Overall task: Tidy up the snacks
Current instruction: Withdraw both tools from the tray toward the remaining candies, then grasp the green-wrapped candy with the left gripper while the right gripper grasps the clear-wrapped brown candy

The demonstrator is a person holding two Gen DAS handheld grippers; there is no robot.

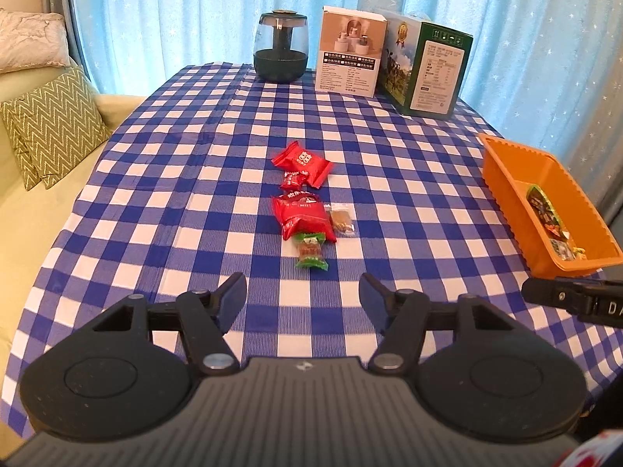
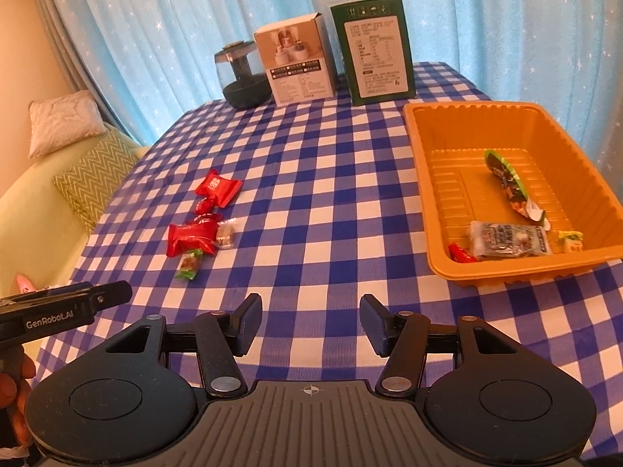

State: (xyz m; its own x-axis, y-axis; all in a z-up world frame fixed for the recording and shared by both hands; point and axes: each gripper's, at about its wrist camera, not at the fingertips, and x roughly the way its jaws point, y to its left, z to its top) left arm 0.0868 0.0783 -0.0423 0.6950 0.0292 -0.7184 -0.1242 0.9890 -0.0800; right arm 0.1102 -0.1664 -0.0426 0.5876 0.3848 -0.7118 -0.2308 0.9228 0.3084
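Note:
A row of snacks lies mid-table: a red packet (image 1: 301, 162), a small red candy (image 1: 293, 179), a larger red packet (image 1: 301, 216), a clear-wrapped brown snack (image 1: 341, 218) and a green-ended candy (image 1: 310, 251). They also show in the right wrist view, with the larger red packet (image 2: 192, 236) at the left. My left gripper (image 1: 303, 296) is open and empty just short of the green candy. My right gripper (image 2: 310, 323) is open and empty, left of the orange tray's near corner. The orange tray (image 2: 424, 179) holds several snacks, among them a green packet (image 2: 506, 179) and a grey packet (image 2: 506, 239).
A dark humidifier (image 1: 280, 50), a white box (image 1: 350, 52) and a green box (image 1: 424, 66) stand at the table's far edge. A sofa with a zigzag cushion (image 1: 50, 124) is on the left. Blue curtains hang behind. The tray (image 1: 502, 179) sits at the right edge.

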